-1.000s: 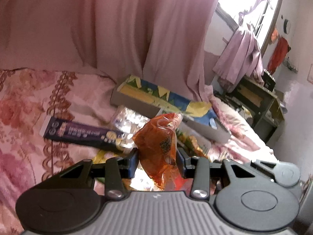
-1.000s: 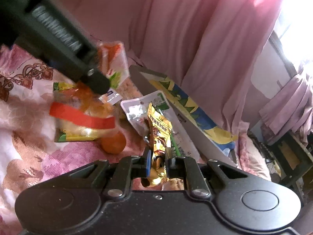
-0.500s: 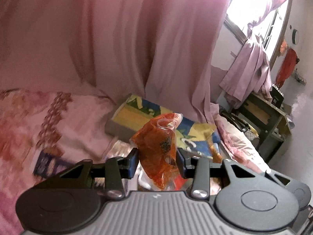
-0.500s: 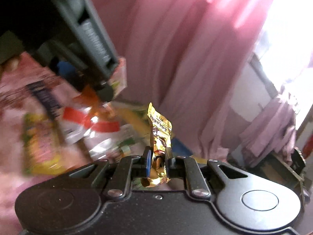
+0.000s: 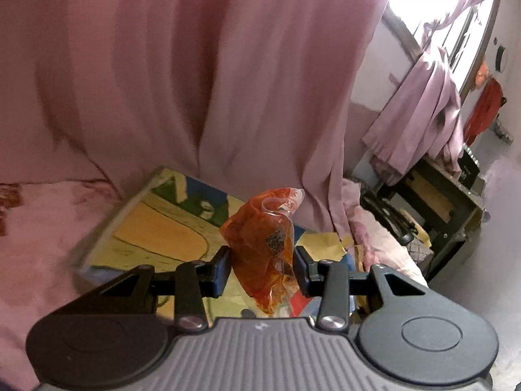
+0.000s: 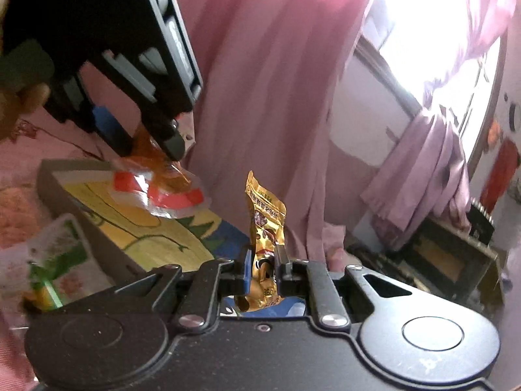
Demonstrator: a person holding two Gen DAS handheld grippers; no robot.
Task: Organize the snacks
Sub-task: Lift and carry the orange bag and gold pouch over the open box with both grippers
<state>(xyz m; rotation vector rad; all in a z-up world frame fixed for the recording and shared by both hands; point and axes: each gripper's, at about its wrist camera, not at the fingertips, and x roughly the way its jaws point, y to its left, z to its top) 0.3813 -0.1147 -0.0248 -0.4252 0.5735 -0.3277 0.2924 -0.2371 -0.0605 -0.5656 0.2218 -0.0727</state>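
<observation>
Below, shallow box (image 5: 156, 228), nothing visible inside

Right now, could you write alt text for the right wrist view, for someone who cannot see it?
The right gripper pinches a gold snack packet upright. Upper left, the left gripper holds an orange-and-red snack bag above a colourful box on a pink bedspread, with pink curtains behind.

This is a bedroom in a home: a bed with a pink flowered cover (image 5: 49, 228), long pink curtains (image 5: 195, 81) at a bright window (image 6: 423, 32), and a wooden shelf (image 5: 436, 202) beside the bed.
</observation>
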